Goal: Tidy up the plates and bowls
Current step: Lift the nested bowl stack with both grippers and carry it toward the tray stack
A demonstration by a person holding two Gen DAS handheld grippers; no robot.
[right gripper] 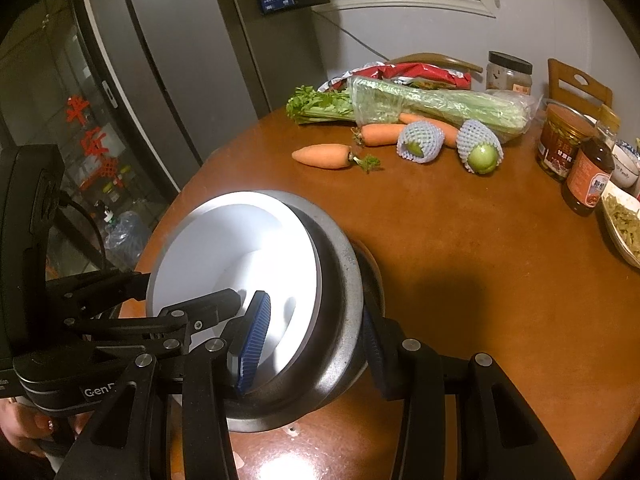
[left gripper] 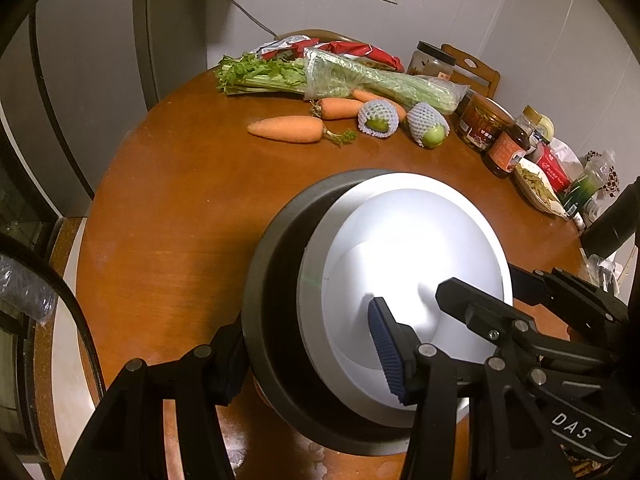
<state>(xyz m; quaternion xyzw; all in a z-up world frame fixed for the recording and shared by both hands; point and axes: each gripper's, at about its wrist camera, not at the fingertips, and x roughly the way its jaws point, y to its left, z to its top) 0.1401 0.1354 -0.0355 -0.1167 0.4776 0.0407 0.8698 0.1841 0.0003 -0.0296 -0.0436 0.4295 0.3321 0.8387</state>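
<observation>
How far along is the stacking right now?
Done: white dishes are nested inside the dark metal bowl. In hand: the left gripper and right gripper each clamp that bowl's rim from opposite sides. Left: setting the stack down on the table; a small patterned bowl sits separate behind the jars.

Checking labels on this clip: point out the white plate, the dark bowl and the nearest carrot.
white plate [left gripper: 420,232], left wrist view, upper inner surface.
dark bowl [left gripper: 272,248], left wrist view, left rim.
nearest carrot [right gripper: 322,156], right wrist view, mid-body.
</observation>
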